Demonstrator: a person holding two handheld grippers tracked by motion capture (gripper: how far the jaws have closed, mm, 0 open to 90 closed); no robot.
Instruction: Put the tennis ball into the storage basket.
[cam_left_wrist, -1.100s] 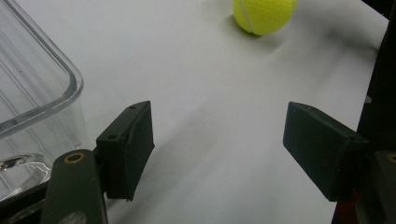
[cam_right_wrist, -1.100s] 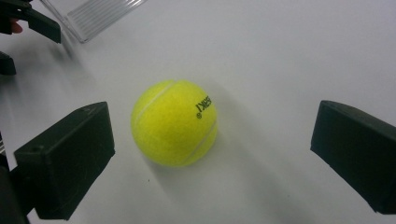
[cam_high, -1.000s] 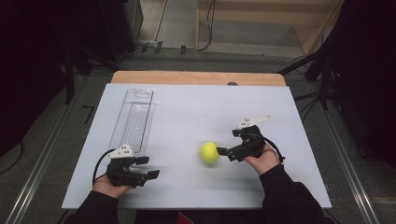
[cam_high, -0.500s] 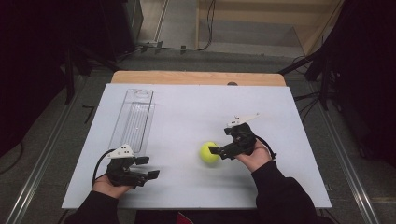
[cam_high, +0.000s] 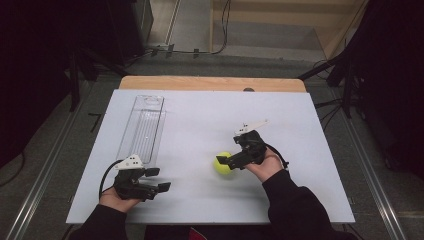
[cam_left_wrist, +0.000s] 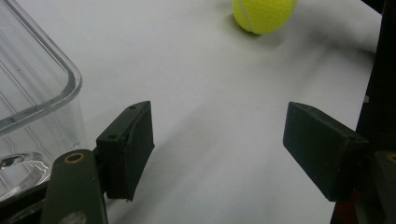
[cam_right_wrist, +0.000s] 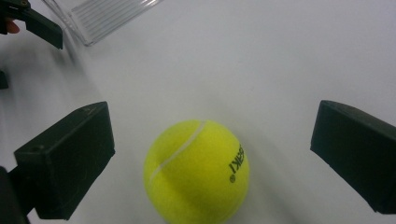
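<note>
A yellow tennis ball (cam_high: 223, 163) lies on the white table top, right of centre. My right gripper (cam_high: 228, 158) is open, and its two jaws stand on either side of the ball (cam_right_wrist: 196, 170) with a gap on each side. My right gripper (cam_right_wrist: 212, 154) touches nothing. Near the front left edge my left gripper (cam_high: 158, 179) is open and empty, just below the near end of a clear plastic tray (cam_high: 142, 127). In the left gripper view, the left gripper (cam_left_wrist: 217, 144) faces bare table, with the tray corner (cam_left_wrist: 32, 93) at left and the ball (cam_left_wrist: 264, 14) far ahead.
The white board (cam_high: 200, 115) covers the table, with a wooden strip (cam_high: 210, 83) along the far edge. The long tray (cam_right_wrist: 107, 14) looks empty. Dark floor, cables and metal rails surround the table.
My right gripper has moved left and brought its open jaws around the ball. The ball and my left gripper have stayed in place.
</note>
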